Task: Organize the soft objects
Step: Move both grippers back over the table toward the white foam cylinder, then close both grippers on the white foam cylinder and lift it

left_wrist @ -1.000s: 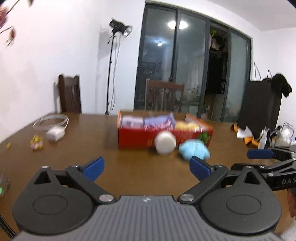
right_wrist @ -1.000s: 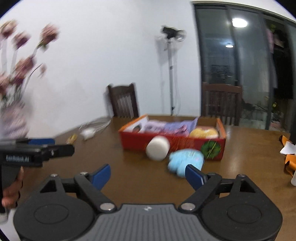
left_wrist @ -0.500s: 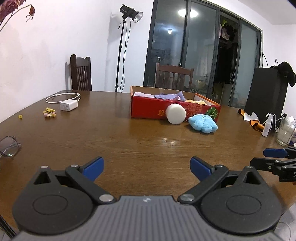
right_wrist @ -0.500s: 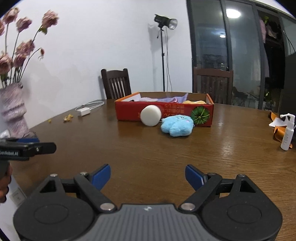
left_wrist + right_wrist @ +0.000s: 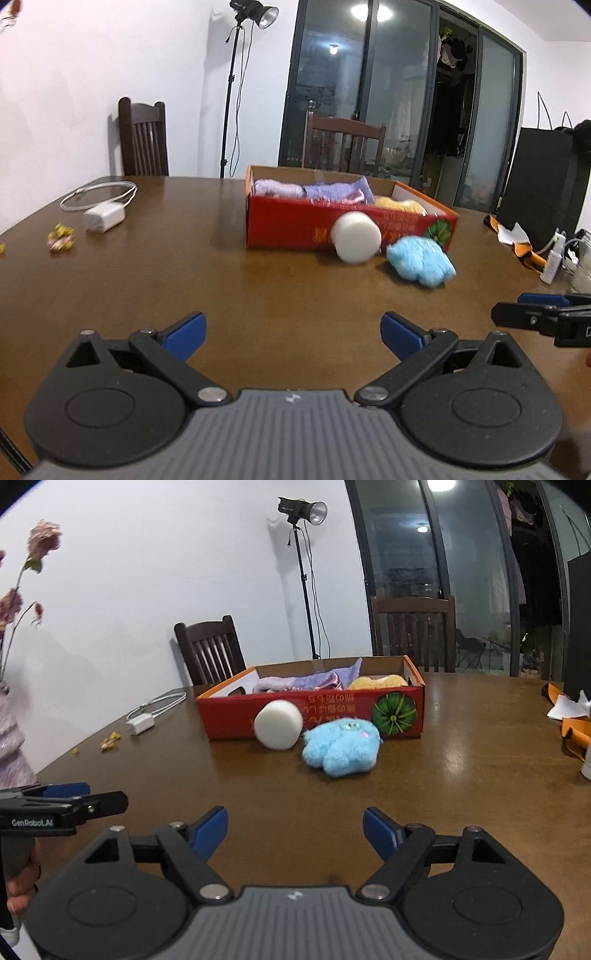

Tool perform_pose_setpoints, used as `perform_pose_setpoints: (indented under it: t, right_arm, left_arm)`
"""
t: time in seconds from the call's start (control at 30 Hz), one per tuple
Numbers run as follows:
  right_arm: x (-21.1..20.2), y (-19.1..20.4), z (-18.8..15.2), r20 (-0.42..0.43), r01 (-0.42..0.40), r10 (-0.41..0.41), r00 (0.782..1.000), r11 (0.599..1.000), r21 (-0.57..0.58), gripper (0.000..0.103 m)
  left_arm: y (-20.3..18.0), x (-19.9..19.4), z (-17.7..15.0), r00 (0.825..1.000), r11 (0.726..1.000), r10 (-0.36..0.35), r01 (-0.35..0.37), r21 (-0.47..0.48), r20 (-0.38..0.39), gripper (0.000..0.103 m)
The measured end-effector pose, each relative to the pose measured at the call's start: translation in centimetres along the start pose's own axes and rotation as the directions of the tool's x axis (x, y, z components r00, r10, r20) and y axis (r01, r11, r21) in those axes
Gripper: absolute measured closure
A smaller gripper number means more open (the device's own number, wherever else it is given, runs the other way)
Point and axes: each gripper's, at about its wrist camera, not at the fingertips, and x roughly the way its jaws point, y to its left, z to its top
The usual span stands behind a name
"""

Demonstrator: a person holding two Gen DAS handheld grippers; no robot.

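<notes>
A red cardboard box [image 5: 291, 225] [image 5: 229, 716] stands on the brown table and holds purple cloths [image 5: 332, 190] and a yellow plush [image 5: 399, 204]. A white foam cylinder [image 5: 355, 238] [image 5: 279, 724] and a blue plush toy [image 5: 421, 265] [image 5: 341, 746] lie on the table against the box's near side. My left gripper [image 5: 293, 332] is open and empty, well short of them. My right gripper [image 5: 295, 830] is open and empty too, facing the blue plush from a distance. Each gripper shows at the edge of the other's view.
A white charger with its cable [image 5: 104, 217] and small yellow scraps [image 5: 61, 238] lie at the table's left. A spray bottle [image 5: 552, 260] and orange-white items [image 5: 570, 716] sit at the right. Two wooden chairs [image 5: 142, 140] stand behind; a vase with flowers [image 5: 11, 738] is left.
Both grippers have moved closer to the box and toys, which now look larger. Both stay open and empty.
</notes>
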Motion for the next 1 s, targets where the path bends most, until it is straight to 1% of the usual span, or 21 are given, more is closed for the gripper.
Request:
perform_pose_setpoints:
  t: [0.07,0.1,0.2,0.27,0.3,0.37,0.4,0.43,0.47,0.5,0.53,0.57,0.6,0.63,0.7,0.77,0.83,0.9,1.0]
  right_arm:
    - [1.6,-0.2,1.2,-0.007,-0.015,0.015,1.000,1.000,0.014,0.026]
    - [2.3,-0.3,1.8,-0.009,-0.024,0.025,1.000,0.999,0.020,0.030]
    - [5.3,-1.1,3.8,-0.020,-0.055,0.056,0.998,0.996,0.072,0.034]
    - [7.4,-1.7,5.2,-0.028,-0.086,0.090,0.996,0.989,0.124,0.039]
    - [8.5,-1.9,5.9,-0.024,-0.102,0.107,0.994,0.983,0.149,0.041]
    - [10.4,-2.1,7.2,-0.015,-0.111,0.115,0.993,0.978,0.176,0.044]
    - [11.3,-2.2,7.8,-0.013,-0.114,0.119,0.993,0.975,0.190,0.047]
    - [12.2,-2.2,8.5,-0.008,-0.127,0.132,0.991,0.971,0.203,0.050]
    - [13.1,-2.2,9.0,-0.009,-0.138,0.143,0.990,0.968,0.211,0.051]
    - [13.9,-2.1,9.5,-0.011,-0.140,0.146,0.989,0.967,0.213,0.055]
    - [14.6,-2.0,9.8,-0.010,-0.138,0.143,0.990,0.968,0.211,0.058]
    - [15.3,-1.9,10.0,-0.010,-0.136,0.141,0.990,0.968,0.210,0.060]
    - [16.0,-1.8,10.1,-0.011,-0.136,0.141,0.990,0.967,0.215,0.064]
    - [16.5,-1.8,10.1,-0.013,-0.139,0.145,0.989,0.964,0.225,0.066]
    - [17.4,-1.7,9.8,-0.024,-0.155,0.165,0.986,0.960,0.234,0.076]
    - [17.7,-1.7,9.5,-0.037,-0.167,0.180,0.983,0.957,0.239,0.078]
    - [17.7,-1.6,9.5,-0.035,-0.163,0.175,0.984,0.961,0.223,0.081]
    - [17.7,-1.8,9.5,-0.037,-0.173,0.187,0.982,0.956,0.236,0.082]
    - [17.1,-1.6,9.1,-0.048,-0.180,0.196,0.980,0.957,0.228,0.083]
  left_arm:
    - [-0.1,1.5,1.2,1.000,1.000,0.012,-0.012,0.008,-0.002,0.001]
    - [-0.1,2.2,1.8,1.000,1.000,0.009,-0.009,0.007,0.002,0.001]
    - [-0.1,4.7,3.8,1.000,0.999,-0.031,0.031,-0.016,-0.001,0.001]
    - [0.1,6.7,5.2,0.997,0.996,-0.080,0.079,-0.044,-0.015,0.007]
    - [0.2,8.2,6.2,0.993,0.992,-0.109,0.107,-0.062,-0.042,0.012]
    - [0.3,10.8,7.6,0.981,0.982,-0.175,0.167,-0.092,-0.088,0.018]
    - [0.4,12.3,8.2,0.975,0.979,-0.183,0.170,-0.114,-0.122,0.028]
    - [0.4,13.4,8.7,0.971,0.978,-0.187,0.169,-0.127,-0.147,0.034]
    - [0.6,14.5,9.1,0.967,0.974,-0.199,0.177,-0.140,-0.162,0.035]
    - [0.7,15.4,9.3,0.963,0.969,-0.213,0.187,-0.160,-0.166,0.038]
    - [0.8,16.3,9.5,0.956,0.961,-0.238,0.207,-0.181,-0.169,0.044]
    - [1.0,17.0,9.5,0.948,0.950,-0.267,0.228,-0.213,-0.176,0.046]
    - [1.2,17.5,9.4,0.941,0.940,-0.285,0.238,-0.243,-0.183,0.052]
    - [1.2,18.0,9.2,0.933,0.930,-0.306,0.251,-0.268,-0.187,0.059]
    - [1.2,18.5,8.7,0.921,0.915,-0.341,0.279,-0.292,-0.188,0.068]
    - [1.2,18.5,8.2,0.919,0.909,-0.354,0.293,-0.297,-0.176,0.069]
    - [1.5,18.5,8.1,0.909,0.893,-0.379,0.311,-0.326,-0.171,0.075]
    - [1.8,18.4,7.9,0.901,0.878,-0.400,0.324,-0.352,-0.167,0.078]
    - [1.5,17.3,7.4,0.900,0.879,-0.403,0.330,-0.343,-0.166,0.083]
